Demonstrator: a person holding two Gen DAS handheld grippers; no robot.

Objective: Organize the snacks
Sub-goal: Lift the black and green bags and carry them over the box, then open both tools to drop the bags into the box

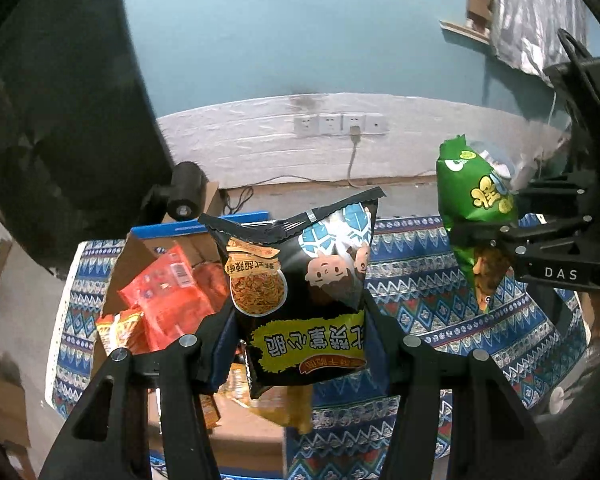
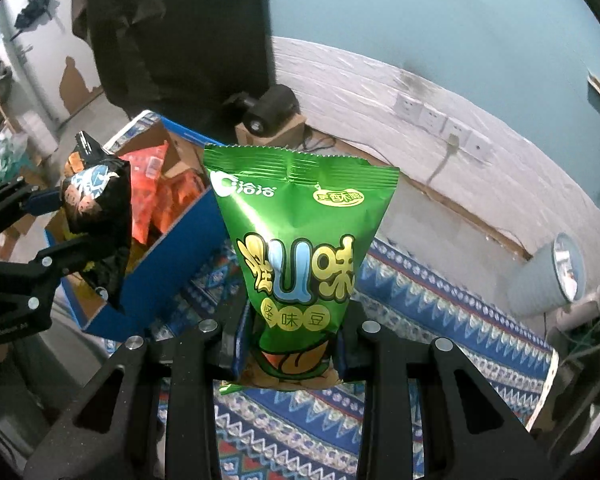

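Left wrist view: the left claw (image 1: 300, 344) pinches the black snack bag (image 1: 296, 280) by its lower half, lifted above the patterned cloth (image 1: 420, 280). The open snack box (image 1: 172, 280) sits at nine o'clock. Lower the bag in upright; its bottom edge is hidden between the fingers.

Right wrist view: the right claw (image 2: 290, 344) clamps the green bean bag (image 2: 296, 248) near its base. The box (image 2: 168, 256) lies at ten o'clock, its interior partly screened by the black bag (image 2: 96, 216), so free space is uncertain.

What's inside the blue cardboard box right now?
Red and orange snack packets lie piled in the blue cardboard box. The black bag held in front hides its near end and bottom.
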